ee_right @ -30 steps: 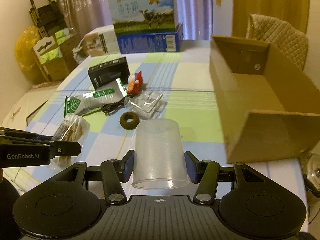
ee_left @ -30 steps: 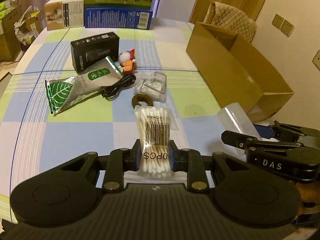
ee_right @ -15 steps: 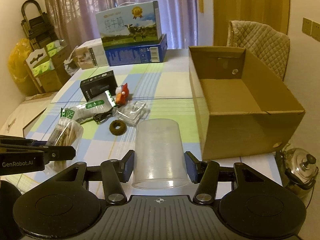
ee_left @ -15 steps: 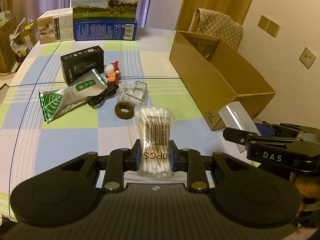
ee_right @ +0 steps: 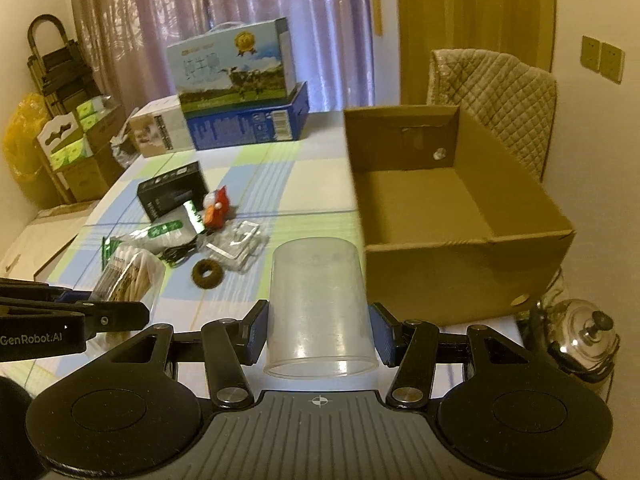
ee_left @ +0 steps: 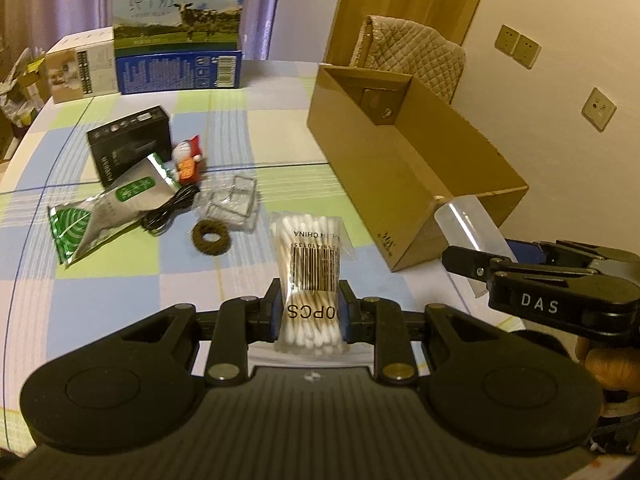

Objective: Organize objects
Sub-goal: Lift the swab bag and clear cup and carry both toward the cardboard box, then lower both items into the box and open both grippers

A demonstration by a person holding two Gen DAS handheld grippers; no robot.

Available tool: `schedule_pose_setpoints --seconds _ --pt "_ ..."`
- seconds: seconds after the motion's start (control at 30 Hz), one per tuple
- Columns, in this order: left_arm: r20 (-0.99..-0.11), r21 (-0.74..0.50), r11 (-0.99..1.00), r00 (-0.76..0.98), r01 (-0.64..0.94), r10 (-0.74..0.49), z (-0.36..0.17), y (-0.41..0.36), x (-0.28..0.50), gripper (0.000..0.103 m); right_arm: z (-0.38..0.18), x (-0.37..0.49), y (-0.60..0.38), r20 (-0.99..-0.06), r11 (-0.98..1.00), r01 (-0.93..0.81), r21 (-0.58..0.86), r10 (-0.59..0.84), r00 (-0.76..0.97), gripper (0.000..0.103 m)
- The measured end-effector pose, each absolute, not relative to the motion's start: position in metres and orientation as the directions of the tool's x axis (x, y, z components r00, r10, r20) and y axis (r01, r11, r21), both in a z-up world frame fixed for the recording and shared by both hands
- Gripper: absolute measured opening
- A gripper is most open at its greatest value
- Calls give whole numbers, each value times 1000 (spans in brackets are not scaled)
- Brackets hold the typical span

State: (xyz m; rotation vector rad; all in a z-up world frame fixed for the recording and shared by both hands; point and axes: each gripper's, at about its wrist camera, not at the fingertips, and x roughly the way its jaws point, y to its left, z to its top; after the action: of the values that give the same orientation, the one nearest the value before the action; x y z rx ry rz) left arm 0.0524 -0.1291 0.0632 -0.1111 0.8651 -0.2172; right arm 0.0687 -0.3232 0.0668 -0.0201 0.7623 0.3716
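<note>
Two handheld black grippers hover above a table covered in a pastel checked cloth (ee_left: 120, 292) of blue, green and white squares. The left gripper (ee_left: 309, 312) has its fingers clamped on a clear plastic packet of white cotton swabs (ee_left: 311, 276) with a barcode label, held lengthwise and raised off the cloth. The right gripper (ee_right: 319, 334) has its fingers pressed against both sides of a translucent plastic cup (ee_right: 318, 312), held upside down with its open rim toward the camera. Just beyond the cup sits an open brown cardboard box (ee_right: 460, 216), its inside bare (the box is at the right side of the table). Clustered on the cloth to the left lie a brown ring-shaped hair tie (ee_left: 211, 237), a clear plastic blister tray (ee_left: 234, 200), a coiled black cable (ee_left: 170, 210), a silver and green foil pouch (ee_left: 108, 212), a small red and white figurine (ee_left: 188, 160) and a black rectangular carton (ee_left: 130, 144). At the far edge stands a blue and white milk carton case (ee_left: 178, 28) printed with a cow.
</note>
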Motion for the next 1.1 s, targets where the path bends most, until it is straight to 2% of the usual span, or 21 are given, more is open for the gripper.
schedule_pose_setpoints --seconds 0.73,1.1 --pt "-705 -193 930 615 312 -353 90 -244 148 22 110 155 -426 -626 974 -220 55 205 752 50" --pt "-703 -211 921 604 327 -375 81 -274 199 22 99 205 -442 -645 977 -199 71 197 739 50"
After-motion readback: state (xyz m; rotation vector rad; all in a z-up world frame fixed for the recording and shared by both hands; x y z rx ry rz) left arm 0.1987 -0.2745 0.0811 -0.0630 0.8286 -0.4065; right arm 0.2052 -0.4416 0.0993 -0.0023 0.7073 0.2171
